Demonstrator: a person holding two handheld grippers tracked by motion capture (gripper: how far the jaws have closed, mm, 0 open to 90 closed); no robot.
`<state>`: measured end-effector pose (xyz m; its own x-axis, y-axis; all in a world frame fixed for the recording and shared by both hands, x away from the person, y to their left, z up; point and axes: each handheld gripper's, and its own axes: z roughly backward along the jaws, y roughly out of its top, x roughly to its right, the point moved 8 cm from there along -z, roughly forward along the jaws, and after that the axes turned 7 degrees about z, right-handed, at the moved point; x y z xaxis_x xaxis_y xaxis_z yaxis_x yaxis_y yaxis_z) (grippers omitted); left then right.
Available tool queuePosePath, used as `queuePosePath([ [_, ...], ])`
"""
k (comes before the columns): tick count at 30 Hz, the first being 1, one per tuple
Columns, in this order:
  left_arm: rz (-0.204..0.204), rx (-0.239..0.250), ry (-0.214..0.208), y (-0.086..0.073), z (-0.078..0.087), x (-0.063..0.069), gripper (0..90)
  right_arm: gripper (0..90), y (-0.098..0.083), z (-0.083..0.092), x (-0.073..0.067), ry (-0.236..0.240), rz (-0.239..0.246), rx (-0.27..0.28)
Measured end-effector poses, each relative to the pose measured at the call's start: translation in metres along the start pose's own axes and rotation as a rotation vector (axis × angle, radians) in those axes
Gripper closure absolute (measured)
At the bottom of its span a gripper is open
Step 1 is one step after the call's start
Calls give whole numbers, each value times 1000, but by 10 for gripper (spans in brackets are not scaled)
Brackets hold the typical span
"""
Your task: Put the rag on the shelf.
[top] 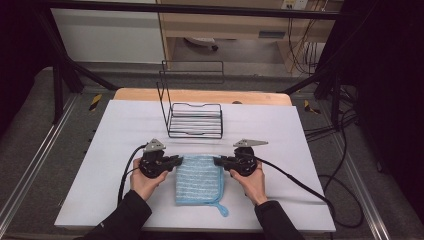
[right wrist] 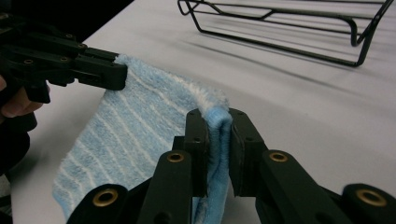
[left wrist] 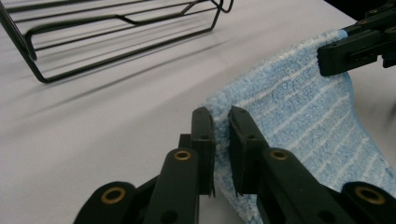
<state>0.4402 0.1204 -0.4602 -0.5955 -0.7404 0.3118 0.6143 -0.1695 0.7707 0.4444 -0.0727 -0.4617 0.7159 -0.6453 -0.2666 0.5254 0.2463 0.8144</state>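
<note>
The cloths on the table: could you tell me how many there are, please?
1: a blue striped cloth at the table's near middle, its far corners pinched by the left gripper and right gripper. A second layer could hide underneath.

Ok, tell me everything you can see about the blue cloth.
The cloth is a light blue terry towel with thin white stripes and a small loop at its near right corner. It lies flat on the white table, in front of the black wire rack and apart from it. The left gripper is shut on its far left corner, the right gripper on its far right corner, and both corners are lifted slightly.
</note>
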Motion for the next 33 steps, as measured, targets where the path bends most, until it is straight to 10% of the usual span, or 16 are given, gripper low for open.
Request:
queuePosePath([
  [33,-69,193,-34,39,44,35,811,809,46,49,-25,-44,170,178],
])
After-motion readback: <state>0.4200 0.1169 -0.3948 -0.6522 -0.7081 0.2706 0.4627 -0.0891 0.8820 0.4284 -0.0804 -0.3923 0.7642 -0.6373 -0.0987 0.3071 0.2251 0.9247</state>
